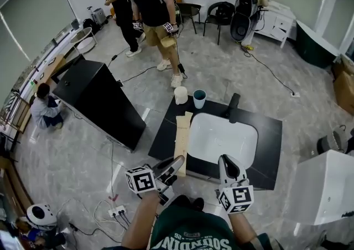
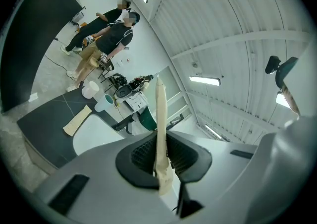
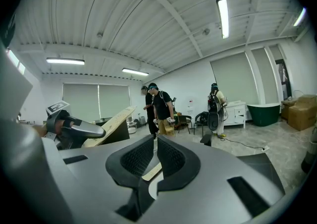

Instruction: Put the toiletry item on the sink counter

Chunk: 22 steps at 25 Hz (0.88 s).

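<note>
Toiletry item (image 2: 160, 114): long, flat, beige packet, standing upright in the left claw (image 2: 158, 157), whose pads we find clenched on its lower part. We note that it is held in the air at the near edge of the tabletop (image 1: 166, 138), not resting on it.

The tabletop is black and carries, from left to right:
- a second beige packet (image 2: 77, 120) lying flat just beside the white basin (image 1: 221, 141);
- a paper roll (image 1: 181, 95) and a teal cup (image 1: 199, 98) at the far corner, near each other;
- a black faucet (image 1: 232, 106) behind the basin.

Right claw (image 1: 228, 167): closed to a thin slit with nothing in it, hovering at the basin's near rim.

Progress, as we judge it: pickup is done and the carry is nearly done. What is left is to reach over the tabletop, lay the packet on a bare part, and let go.
</note>
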Tool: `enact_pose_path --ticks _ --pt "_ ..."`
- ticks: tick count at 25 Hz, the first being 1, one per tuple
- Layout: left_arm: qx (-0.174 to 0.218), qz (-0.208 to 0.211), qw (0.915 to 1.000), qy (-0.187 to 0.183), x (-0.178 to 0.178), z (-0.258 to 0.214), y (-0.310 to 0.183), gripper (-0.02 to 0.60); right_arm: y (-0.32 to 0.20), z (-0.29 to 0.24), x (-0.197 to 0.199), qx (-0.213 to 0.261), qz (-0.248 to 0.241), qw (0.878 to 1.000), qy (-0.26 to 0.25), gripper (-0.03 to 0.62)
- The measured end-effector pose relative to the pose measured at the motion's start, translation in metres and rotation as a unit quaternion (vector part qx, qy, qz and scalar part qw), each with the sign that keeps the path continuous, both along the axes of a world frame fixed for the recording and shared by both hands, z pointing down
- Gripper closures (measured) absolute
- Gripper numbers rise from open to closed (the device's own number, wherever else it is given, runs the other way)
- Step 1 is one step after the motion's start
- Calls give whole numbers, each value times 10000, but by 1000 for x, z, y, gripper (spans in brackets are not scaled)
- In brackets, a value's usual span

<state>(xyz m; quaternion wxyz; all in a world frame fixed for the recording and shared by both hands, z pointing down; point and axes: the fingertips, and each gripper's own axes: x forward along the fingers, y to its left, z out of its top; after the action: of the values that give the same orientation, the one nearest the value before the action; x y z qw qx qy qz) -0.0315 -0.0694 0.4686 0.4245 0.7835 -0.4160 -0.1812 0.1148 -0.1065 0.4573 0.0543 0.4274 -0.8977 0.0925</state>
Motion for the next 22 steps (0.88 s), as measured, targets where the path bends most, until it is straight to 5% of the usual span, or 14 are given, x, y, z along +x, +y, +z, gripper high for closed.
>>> enact_pose_path --ticks 8,22 --pt "-75 62 10000 -23 -17 6 -27 532 -14 4 -16 -100 14 9999 21 545" --pt "-306 530 9981 -60 -126 37 -132 532 -97 13 -121 -169 456 9986 217 545"
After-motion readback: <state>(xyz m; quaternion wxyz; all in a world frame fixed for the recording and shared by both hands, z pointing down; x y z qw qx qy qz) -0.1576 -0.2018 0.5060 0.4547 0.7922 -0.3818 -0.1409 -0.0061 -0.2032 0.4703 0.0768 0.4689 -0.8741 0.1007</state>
